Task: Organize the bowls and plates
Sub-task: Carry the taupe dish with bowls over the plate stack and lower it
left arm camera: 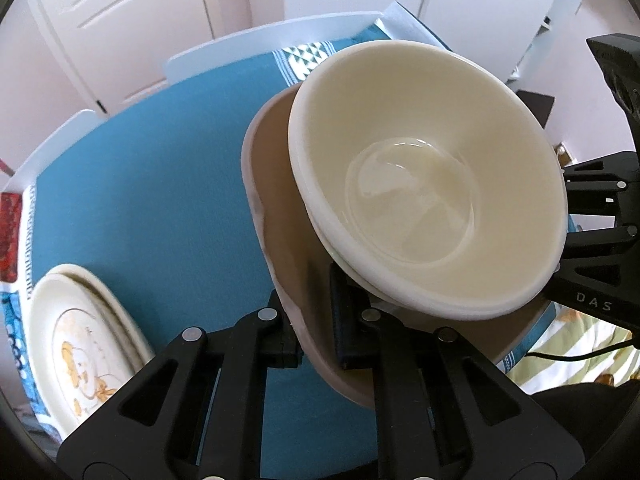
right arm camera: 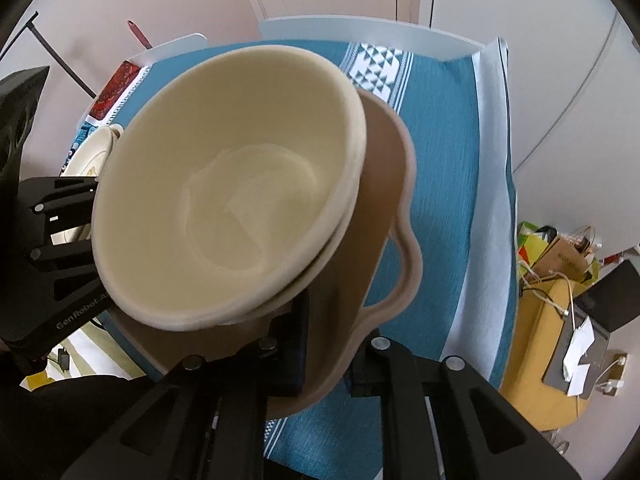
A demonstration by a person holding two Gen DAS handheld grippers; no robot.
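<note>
A brown wavy-rimmed plate carries a stack of cream bowls, and both grippers hold it over the teal tablecloth. My left gripper is shut on the plate's near-left rim, one finger above it and one below. My right gripper is shut on the opposite rim the same way. Each wrist view shows the other gripper across the bowls: right gripper, left gripper, their tips hidden behind the bowls.
A pile of cream plates with a cartoon print lies on the cloth to the left. A red patterned item sits at the far-left table edge. A yellow stool with clutter stands beyond the right edge. White cupboard doors stand behind.
</note>
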